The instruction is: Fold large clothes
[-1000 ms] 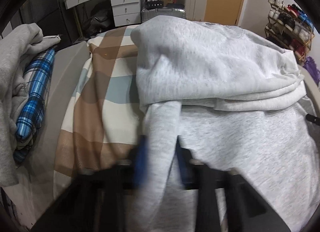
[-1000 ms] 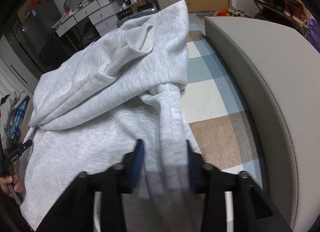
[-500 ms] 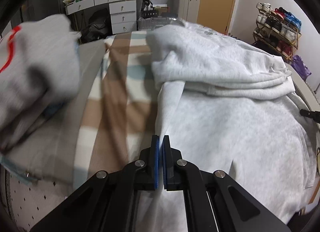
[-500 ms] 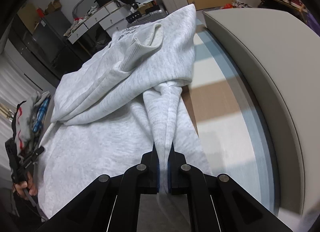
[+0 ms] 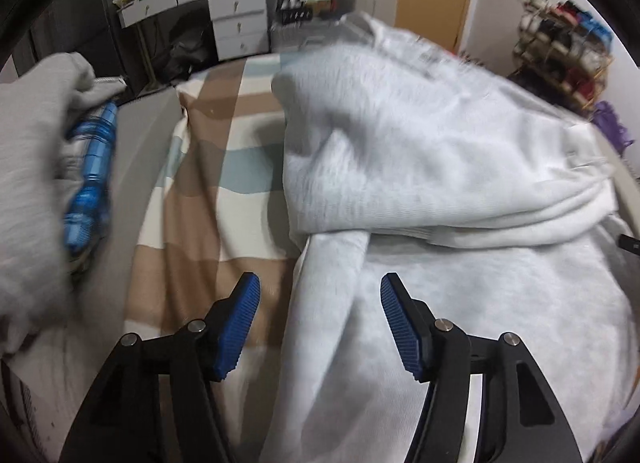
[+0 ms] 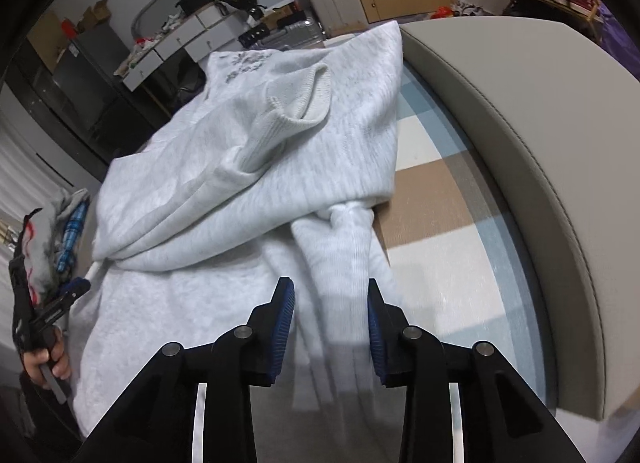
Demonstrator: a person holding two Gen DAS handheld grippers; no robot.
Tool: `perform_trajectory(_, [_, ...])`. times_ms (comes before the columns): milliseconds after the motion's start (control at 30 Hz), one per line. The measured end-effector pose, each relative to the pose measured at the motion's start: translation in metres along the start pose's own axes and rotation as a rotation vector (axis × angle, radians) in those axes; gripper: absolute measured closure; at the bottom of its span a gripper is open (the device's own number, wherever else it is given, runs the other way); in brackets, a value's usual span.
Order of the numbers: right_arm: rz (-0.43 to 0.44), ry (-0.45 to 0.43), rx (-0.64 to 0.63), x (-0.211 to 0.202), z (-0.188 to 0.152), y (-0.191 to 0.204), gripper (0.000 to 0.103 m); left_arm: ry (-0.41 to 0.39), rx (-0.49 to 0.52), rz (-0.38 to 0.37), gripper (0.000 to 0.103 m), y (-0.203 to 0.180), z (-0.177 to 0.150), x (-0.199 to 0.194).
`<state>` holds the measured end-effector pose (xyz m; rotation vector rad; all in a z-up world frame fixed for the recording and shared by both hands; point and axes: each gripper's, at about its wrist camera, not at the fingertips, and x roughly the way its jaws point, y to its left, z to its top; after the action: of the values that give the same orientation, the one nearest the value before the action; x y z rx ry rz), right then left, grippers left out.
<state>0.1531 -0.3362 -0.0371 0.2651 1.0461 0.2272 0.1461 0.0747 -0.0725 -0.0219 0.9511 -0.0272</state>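
Note:
A large light grey sweatshirt (image 5: 420,151) lies on a bed, its upper part folded over the lower part; it also shows in the right wrist view (image 6: 248,167). A sleeve (image 5: 328,295) runs toward my left gripper (image 5: 320,323), which is open with the sleeve lying loose between its blue pads. Another sleeve (image 6: 340,263) runs toward my right gripper (image 6: 330,327), which is open with the cloth lying between its pads. A ribbed cuff (image 6: 300,103) lies on top of the fold.
A checked beige, blue and white blanket (image 5: 208,183) covers the bed. A pile of grey and blue plaid clothes (image 5: 48,183) sits at the left. A grey padded bed edge (image 6: 540,143) rises at the right. A dresser (image 5: 224,11) and a shoe rack (image 5: 568,47) stand beyond.
Both grippers were shut on the sleeves half a second ago and have now opened, letting the sleeves go. The left view has shifted slightly.

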Motion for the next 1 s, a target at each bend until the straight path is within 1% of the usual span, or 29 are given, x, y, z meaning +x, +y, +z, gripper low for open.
perform_trajectory(33, [-0.008,-0.001,-0.002,0.003,0.001,-0.001,0.083,0.011,-0.004,0.004,0.090,0.000,0.000,0.007])
perform_trajectory(67, [-0.021,-0.002,-0.005,0.005,0.003,0.000,0.094,0.029,-0.006,0.009,0.097,-0.001,-0.002,0.013])
perform_trajectory(100, [-0.032,-0.002,-0.006,0.008,0.004,-0.002,0.094,0.012,-0.005,0.009,0.097,0.001,-0.003,0.012])
perform_trajectory(133, [-0.012,0.003,-0.002,0.008,0.003,-0.004,0.096,-0.010,0.002,0.004,0.100,0.002,-0.006,0.009])
perform_trajectory(167, [-0.003,0.008,-0.002,0.008,0.002,-0.005,0.097,-0.019,0.012,0.000,0.101,0.003,-0.010,0.006])
perform_trajectory(200, [-0.013,0.012,-0.012,0.009,0.002,-0.005,0.097,-0.023,0.014,-0.001,0.101,0.007,-0.015,0.001])
perform_trajectory(300, [-0.020,0.026,-0.028,0.011,0.002,-0.004,0.097,0.003,-0.006,-0.026,0.102,0.019,-0.033,-0.008])
perform_trajectory(367, [-0.021,0.038,-0.056,0.012,0.002,0.002,0.097,0.007,0.017,-0.015,0.102,0.020,-0.049,-0.019])
perform_trajectory(400, [-0.024,0.046,-0.073,0.014,0.002,0.007,0.097,0.003,0.022,-0.006,0.102,0.020,-0.054,-0.022])
perform_trajectory(500, [-0.063,0.071,-0.121,0.022,0.004,0.015,0.095,0.014,0.009,-0.029,0.102,0.023,-0.061,-0.028])
perform_trajectory(600, [-0.098,0.063,-0.104,0.014,0.011,0.012,0.086,-0.002,-0.019,-0.065,0.102,0.025,-0.053,-0.030])
perform_trajectory(667, [-0.114,-0.009,-0.092,-0.009,0.019,0.013,0.069,-0.034,-0.055,-0.113,0.102,0.028,-0.045,-0.038])
perform_trajectory(700, [-0.116,-0.049,-0.094,-0.022,0.024,0.015,0.067,-0.047,-0.067,-0.131,0.100,0.031,-0.044,-0.042])
perform_trajectory(767, [-0.115,-0.108,-0.114,-0.041,0.037,0.026,0.060,-0.080,-0.077,-0.166,0.091,0.031,-0.032,-0.050])
perform_trajectory(800, [-0.110,-0.140,-0.131,-0.050,0.046,0.036,0.059,-0.101,-0.081,-0.169,0.082,0.030,-0.025,-0.054])
perform_trajectory(833, [-0.103,-0.161,-0.147,-0.055,0.053,0.046,0.055,-0.135,-0.086,-0.175,0.072,0.030,-0.015,-0.058])
perform_trajectory(867, [-0.090,-0.189,-0.171,-0.059,0.063,0.062,0.052,-0.160,-0.089,-0.183,0.066,0.028,-0.007,-0.063])
perform_trajectory(900, [-0.073,-0.217,-0.195,-0.062,0.073,0.078,0.046,-0.197,-0.097,-0.199,0.057,0.027,0.006,-0.070])
perform_trajectory(933, [-0.058,-0.233,-0.212,-0.062,0.081,0.090,0.040,-0.225,-0.106,-0.216,0.052,0.027,0.012,-0.074])
perform_trajectory(967, [-0.039,-0.256,-0.226,-0.060,0.094,0.107,0.035,-0.252,-0.119,-0.234,0.049,0.026,0.023,-0.078])
perform_trajectory(1000, [-0.023,-0.271,-0.231,-0.056,0.105,0.123,0.033,-0.271,-0.126,-0.249,0.041,0.025,0.030,-0.079])
